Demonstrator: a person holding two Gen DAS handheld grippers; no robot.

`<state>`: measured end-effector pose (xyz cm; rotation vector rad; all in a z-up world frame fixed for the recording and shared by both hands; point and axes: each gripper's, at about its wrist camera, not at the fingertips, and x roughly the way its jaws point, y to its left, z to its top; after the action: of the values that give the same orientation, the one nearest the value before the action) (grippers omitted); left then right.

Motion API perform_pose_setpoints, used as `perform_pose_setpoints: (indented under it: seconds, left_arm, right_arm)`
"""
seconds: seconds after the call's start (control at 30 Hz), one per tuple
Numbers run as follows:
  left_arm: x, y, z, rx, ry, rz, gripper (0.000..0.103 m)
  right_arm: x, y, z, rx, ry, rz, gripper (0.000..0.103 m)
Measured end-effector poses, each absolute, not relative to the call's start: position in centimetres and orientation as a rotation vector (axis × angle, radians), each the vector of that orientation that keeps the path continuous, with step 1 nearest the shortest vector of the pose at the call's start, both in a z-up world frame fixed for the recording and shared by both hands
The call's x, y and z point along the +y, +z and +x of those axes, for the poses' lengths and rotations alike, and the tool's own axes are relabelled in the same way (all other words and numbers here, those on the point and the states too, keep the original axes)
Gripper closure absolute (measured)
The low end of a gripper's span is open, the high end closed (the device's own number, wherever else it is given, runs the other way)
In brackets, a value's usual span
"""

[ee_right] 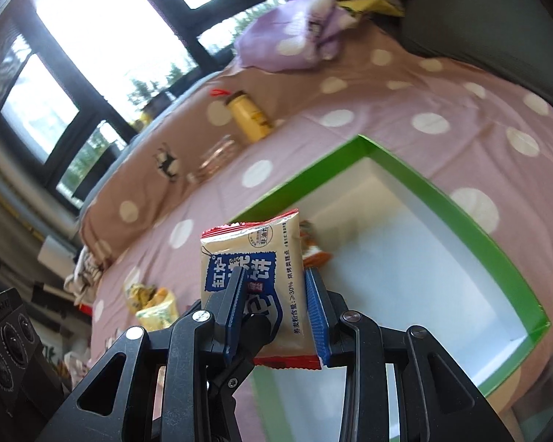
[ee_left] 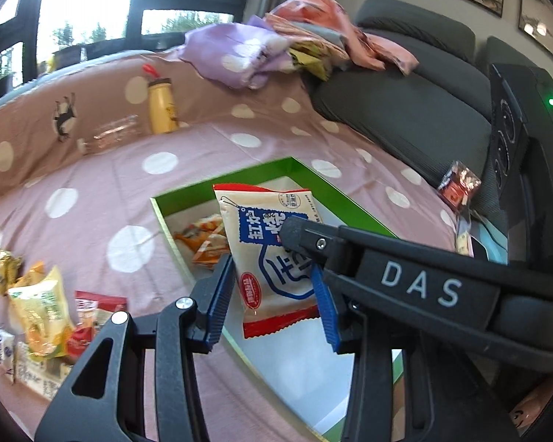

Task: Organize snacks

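**Beige biscuit packet held over the green box**

Beige with red ends and blue print, the biscuit packet (ee_left: pixel 272 243) stands upright above the open green box (ee_left: pixel 350 199). The left gripper (ee_left: pixel 271 265) has it between its blue pads, each pressed to a side edge. The right gripper (ee_right: pixel 276 276) is closed narrowly on it too, and its black finger crosses the packet's face in the left view.

Orange packets (ee_left: pixel 202 239) lie in the box's far corner. On the dotted pink sheet (ee_left: pixel 92 184) a heap of loose snacks (ee_left: pixel 40 309) sits well left of the box. A yellow bottle (ee_left: pixel 162 107) stands beside a clear bottle (ee_left: pixel 114 132) lying down. A small red packet (ee_left: pixel 459 184) rests against the dark cushion (ee_left: pixel 405 118).
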<state>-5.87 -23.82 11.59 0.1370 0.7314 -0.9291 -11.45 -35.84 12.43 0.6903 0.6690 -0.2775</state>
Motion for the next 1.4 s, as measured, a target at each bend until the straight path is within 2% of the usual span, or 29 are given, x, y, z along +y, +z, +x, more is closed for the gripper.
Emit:
perform_pose_setpoints:
  seconds: [0.93,1.03,1.13,1.2,1.23,1.33,1.4]
  left_arm:
    - [-26.7,8.8,-5.6,0.881,-0.959,0.162,0.062]
    - [-25.8,9.2,-5.6,0.861,-0.936,0.162,0.06]
    - [-24.2,9.9,-5.5,0.839,-0.903,0.15,0.059]
    - [-22.7,10.6,-5.5,0.821,-0.868,0.136,0.058]
    - [-21.9,10.9,-5.5,0.81,-0.851,0.127,0.054]
    - [-18.8,11.9,-5.7,0.767,-0.778,0.107,0.032]
    - [-16.4,12.2,-5.7,0.738,-0.693,0.108,0.026]
  right_arm:
    - [-38.8,9.2,-11.6,0.812,-0.397,0.772,0.066]
    - [-38.7,9.4,-11.5,0.792,-0.383,0.778,0.059]
    - [-37.9,10.4,-11.7,0.754,-0.397,0.735,0.045]
    - [-37.3,11.3,-11.7,0.719,-0.387,0.701,0.04]
    - [-37.0,11.7,-11.7,0.705,-0.378,0.69,0.034]
    - [-35.3,13.2,-11.7,0.633,-0.323,0.64,0.023]
    - [-33.6,14.3,-11.3,0.589,-0.266,0.594,0.018]
